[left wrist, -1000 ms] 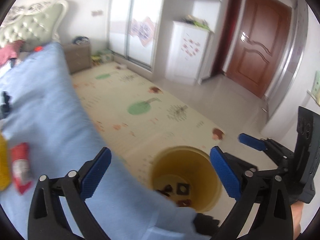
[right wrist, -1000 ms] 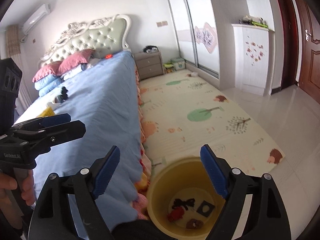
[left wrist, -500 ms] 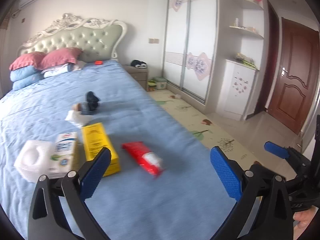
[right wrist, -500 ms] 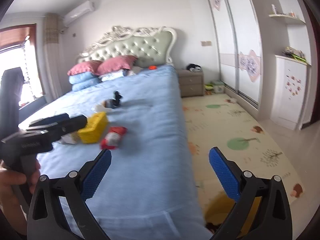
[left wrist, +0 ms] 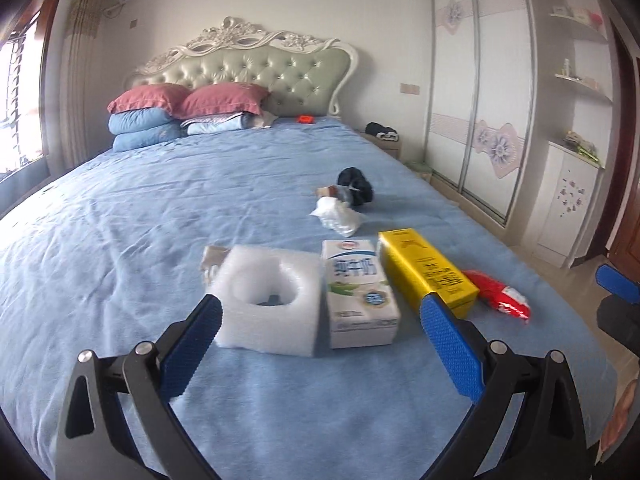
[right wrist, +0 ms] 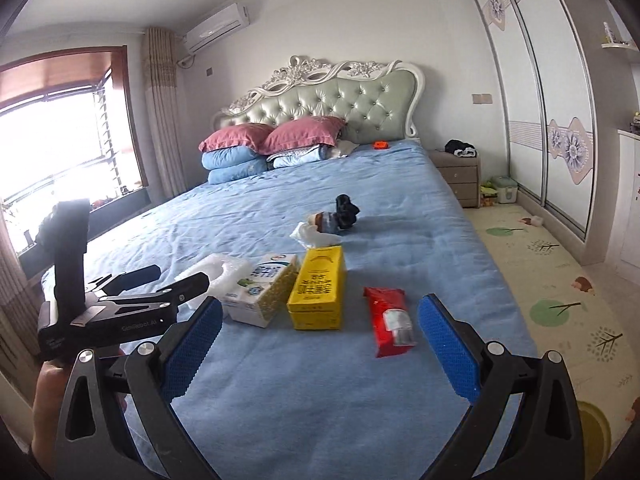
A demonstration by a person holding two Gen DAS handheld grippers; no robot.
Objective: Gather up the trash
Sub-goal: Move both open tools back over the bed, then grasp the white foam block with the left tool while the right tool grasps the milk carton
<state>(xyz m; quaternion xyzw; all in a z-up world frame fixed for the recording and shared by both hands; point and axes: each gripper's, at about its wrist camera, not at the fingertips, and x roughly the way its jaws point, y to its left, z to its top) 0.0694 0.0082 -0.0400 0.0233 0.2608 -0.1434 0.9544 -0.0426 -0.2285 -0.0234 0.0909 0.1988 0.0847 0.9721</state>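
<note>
Trash on the bed, both grippers empty.

Left gripper (left wrist: pixel 320 334) and right gripper (right wrist: pixel 318 340) hang over the near end of the bed (left wrist: pixel 140 208), jaws spread wide, nothing between them. Uncollected in a row: foam block (left wrist: pixel 266 298), milk carton (left wrist: pixel 358 288), yellow box (left wrist: pixel 426 270), red wrapper (left wrist: pixel 498 296); beyond them a crumpled white bag (left wrist: pixel 336 216) and a dark bundle (left wrist: pixel 356 186). A yellow bin's rim (right wrist: pixel 596 420) shows on the floor mat, contents hidden. Most of the job looks left.
</note>
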